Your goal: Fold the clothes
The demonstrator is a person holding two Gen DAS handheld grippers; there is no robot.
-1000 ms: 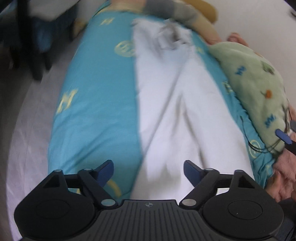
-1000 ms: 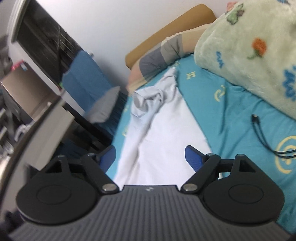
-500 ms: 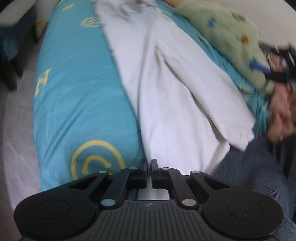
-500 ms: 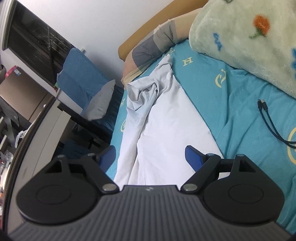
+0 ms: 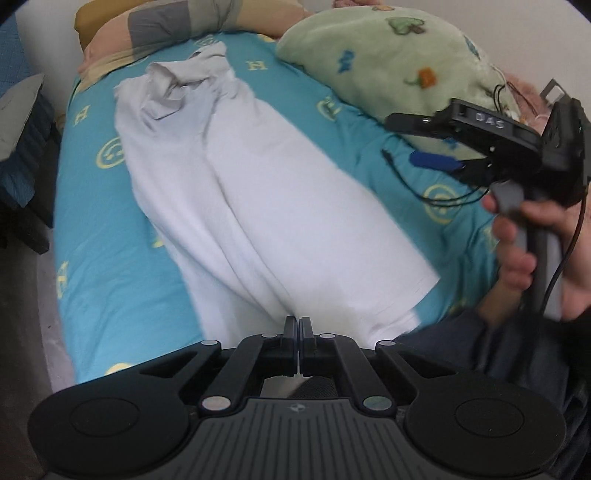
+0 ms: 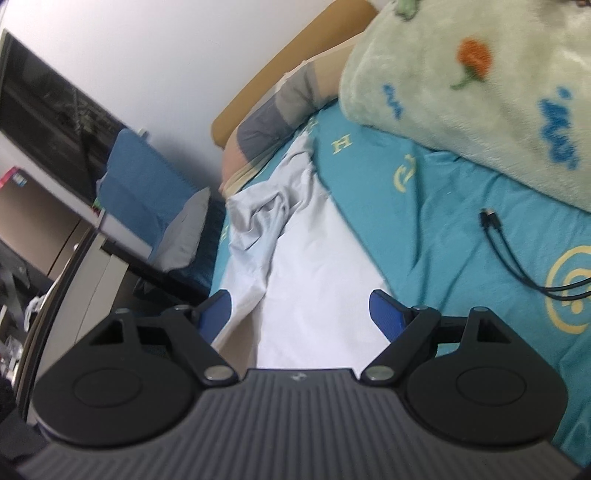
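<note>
White trousers (image 5: 280, 206) lie lengthwise on the teal bedsheet (image 5: 99, 229), legs toward me, the waist bunched at the far end (image 5: 184, 86). My left gripper (image 5: 298, 325) is shut at the near hem of the trousers; whether cloth is pinched between the pads is hidden. My right gripper (image 6: 301, 310) is open and empty above the near end of the trousers (image 6: 310, 280). It also shows in the left wrist view (image 5: 436, 157), held in a hand at the right, off the cloth.
A green fleece blanket (image 5: 388, 62) lies along the right side of the bed. A black cable (image 6: 517, 258) lies on the sheet beside it. A pillow (image 5: 177, 26) lies at the head. A blue chair (image 6: 147, 192) and desk stand left of the bed.
My left gripper closed from wide open and swung to the near hem of the trousers. My right gripper stayed open and moved little, drawing slightly closer over the trousers.
</note>
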